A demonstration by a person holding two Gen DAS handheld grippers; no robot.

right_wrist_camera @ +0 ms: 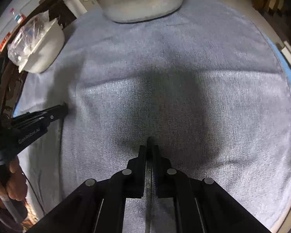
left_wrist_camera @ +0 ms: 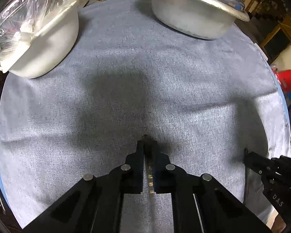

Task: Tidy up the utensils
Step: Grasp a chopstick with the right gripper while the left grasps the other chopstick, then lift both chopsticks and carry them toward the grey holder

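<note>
Grey cloth [left_wrist_camera: 126, 68] covers the bench, where each tool, left [left_wrist_camera: 147, 145] and right [right_wrist_camera: 149, 145], pinches a thin metal utensil (left [left_wrist_camera: 149, 172], right [right_wrist_camera: 148, 176]), probably to carry it toward the far pots [left_wrist_camera: 194, 15].

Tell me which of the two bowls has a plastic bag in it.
The white bowl at far left holds the bag; the metal bowl shows none.

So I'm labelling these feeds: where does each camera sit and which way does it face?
Left wrist: on the left gripper, looking down its fingers, shut on a thin utensil, at the grey cloth; the right gripper pokes in.
Right wrist: on the right gripper, likewise shut on a utensil; left gripper and hand show.
Shared: white bowl, metal pot.
</note>
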